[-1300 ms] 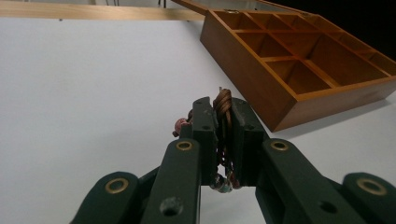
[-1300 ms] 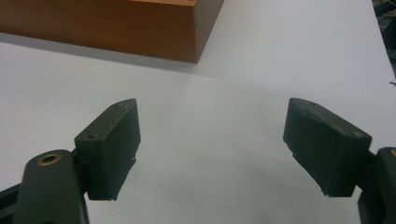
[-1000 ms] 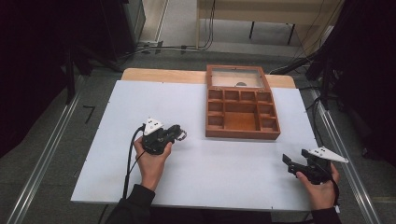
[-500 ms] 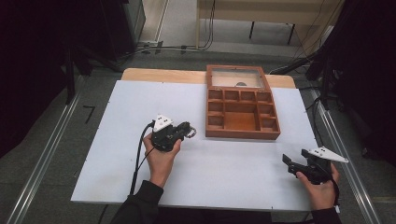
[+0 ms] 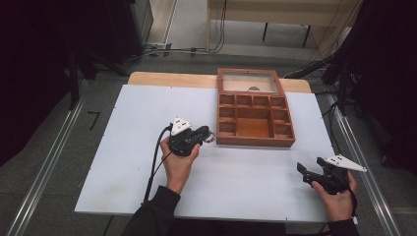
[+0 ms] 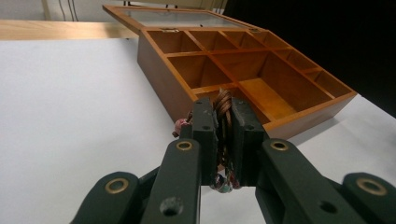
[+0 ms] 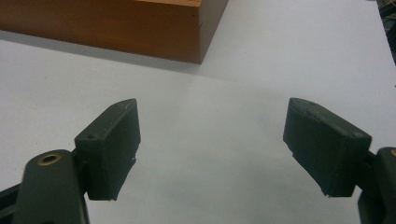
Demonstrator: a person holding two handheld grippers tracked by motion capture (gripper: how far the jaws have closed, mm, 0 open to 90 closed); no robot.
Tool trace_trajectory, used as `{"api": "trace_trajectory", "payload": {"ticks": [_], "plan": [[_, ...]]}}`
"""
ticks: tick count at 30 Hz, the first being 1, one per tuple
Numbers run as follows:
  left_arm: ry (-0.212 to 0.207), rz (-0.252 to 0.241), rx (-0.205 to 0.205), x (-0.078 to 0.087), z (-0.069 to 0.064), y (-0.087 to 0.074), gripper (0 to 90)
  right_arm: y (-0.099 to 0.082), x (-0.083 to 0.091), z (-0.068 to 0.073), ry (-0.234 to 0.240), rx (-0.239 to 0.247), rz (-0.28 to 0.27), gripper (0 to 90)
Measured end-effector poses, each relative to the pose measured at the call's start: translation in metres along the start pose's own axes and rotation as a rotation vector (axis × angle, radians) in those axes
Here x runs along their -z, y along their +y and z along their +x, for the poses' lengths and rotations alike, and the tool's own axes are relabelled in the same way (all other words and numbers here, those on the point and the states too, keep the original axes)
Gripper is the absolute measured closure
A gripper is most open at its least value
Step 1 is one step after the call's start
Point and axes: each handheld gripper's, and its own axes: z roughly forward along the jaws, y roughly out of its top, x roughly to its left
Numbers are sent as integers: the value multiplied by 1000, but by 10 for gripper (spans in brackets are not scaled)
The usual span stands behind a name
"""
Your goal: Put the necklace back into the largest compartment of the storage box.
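Observation:
My left gripper (image 5: 208,134) is shut on a brown coiled bracelet (image 6: 223,100) with small coloured beads hanging below the pads. It hovers just left of the front left corner of an open wooden box (image 5: 255,142). In the left gripper view the gripper (image 6: 223,114) points at the box (image 6: 158,65), whose several compartments look bare. My right gripper (image 5: 301,172) rests near the table's front right edge, its jaws wide open with nothing between them. The right gripper view shows that gripper (image 7: 212,140) over bare white tabletop, with the box's corner (image 7: 116,28) ahead of it.
The box's glass lid (image 5: 248,81) lies opened back toward the far edge. A white board (image 5: 133,147) covers the wooden table. Metal rails run along the floor on both sides, and cables lie on the floor beyond the table.
My left gripper has carried the bracelet to the right, from mid-table to the box's front left corner. The right gripper has stayed still and open.

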Motion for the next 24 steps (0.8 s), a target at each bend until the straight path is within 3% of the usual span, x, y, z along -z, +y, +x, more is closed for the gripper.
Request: {"api": "trace_trajectory", "payload": {"ticks": [24], "plan": [[-51,3,-19,-33,-24,12,828,-1,0,-3,-4,1,3,179]]}}
